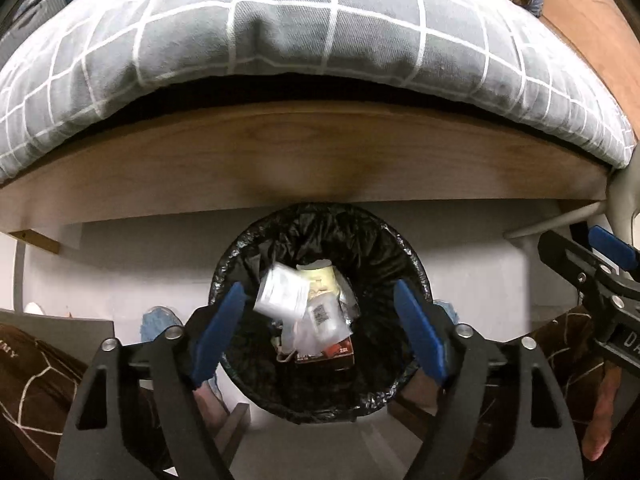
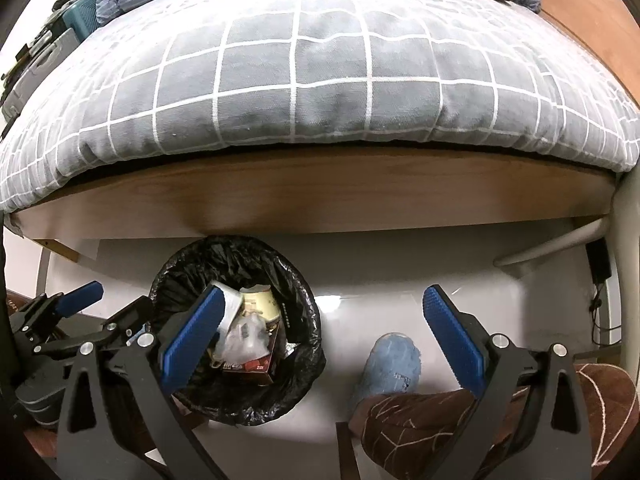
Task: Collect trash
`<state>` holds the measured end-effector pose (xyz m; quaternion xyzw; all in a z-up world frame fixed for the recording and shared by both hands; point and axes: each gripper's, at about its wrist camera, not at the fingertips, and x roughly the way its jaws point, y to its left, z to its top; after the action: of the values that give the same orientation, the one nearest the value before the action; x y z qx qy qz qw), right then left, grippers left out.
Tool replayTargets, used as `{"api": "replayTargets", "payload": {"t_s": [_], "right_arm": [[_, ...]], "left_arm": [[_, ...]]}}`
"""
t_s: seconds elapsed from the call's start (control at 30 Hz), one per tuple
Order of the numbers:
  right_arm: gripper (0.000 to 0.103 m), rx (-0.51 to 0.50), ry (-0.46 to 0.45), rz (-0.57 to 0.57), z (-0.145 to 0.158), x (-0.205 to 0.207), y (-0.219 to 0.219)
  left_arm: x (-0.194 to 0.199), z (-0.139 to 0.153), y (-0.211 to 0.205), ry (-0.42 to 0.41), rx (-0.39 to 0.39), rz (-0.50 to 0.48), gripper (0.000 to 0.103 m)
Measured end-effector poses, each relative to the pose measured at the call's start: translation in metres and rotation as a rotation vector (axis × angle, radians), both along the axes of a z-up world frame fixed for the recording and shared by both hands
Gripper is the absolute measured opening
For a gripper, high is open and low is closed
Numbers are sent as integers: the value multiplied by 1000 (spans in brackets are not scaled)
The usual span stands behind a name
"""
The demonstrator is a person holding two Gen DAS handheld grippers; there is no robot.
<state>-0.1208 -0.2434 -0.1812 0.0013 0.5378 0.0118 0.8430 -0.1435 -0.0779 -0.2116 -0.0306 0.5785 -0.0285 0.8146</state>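
A round bin with a black liner (image 1: 360,240) stands on the floor just in front of the bed frame. It holds trash: a cream carton, clear wrappers and a red-brown box (image 1: 336,354). My left gripper (image 1: 320,332) hangs open straight above the bin. A blurred white packet (image 1: 280,292) is loose between its blue pads and touches neither. In the right wrist view the bin (image 2: 292,280) lies to the left, with my right gripper (image 2: 324,340) open and empty over the floor beside it. The left gripper (image 2: 108,304) shows at that view's left edge.
A bed with a grey checked cover (image 2: 320,72) and a wooden side board (image 2: 320,196) overhangs the bin. A blue slipper (image 2: 390,364) and a person's leg in brown patterned trousers (image 2: 432,420) are right of the bin. A metal leg (image 2: 552,246) stands at far right.
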Motion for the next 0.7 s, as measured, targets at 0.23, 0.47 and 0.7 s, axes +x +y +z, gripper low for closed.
{"api": "replayTargets", "payload": {"t_s": [0.23, 0.47, 0.7], "right_arm": [[95, 0, -51, 31, 34, -4, 18], [95, 3, -131, 56, 91, -25, 32], [95, 28, -245, 32, 166, -71, 32]], "left_arm": [[-11, 45, 20, -98, -28, 38, 97], [-34, 121, 40, -239, -11, 46, 97], [-78, 190, 54, -305, -39, 58, 97]]}}
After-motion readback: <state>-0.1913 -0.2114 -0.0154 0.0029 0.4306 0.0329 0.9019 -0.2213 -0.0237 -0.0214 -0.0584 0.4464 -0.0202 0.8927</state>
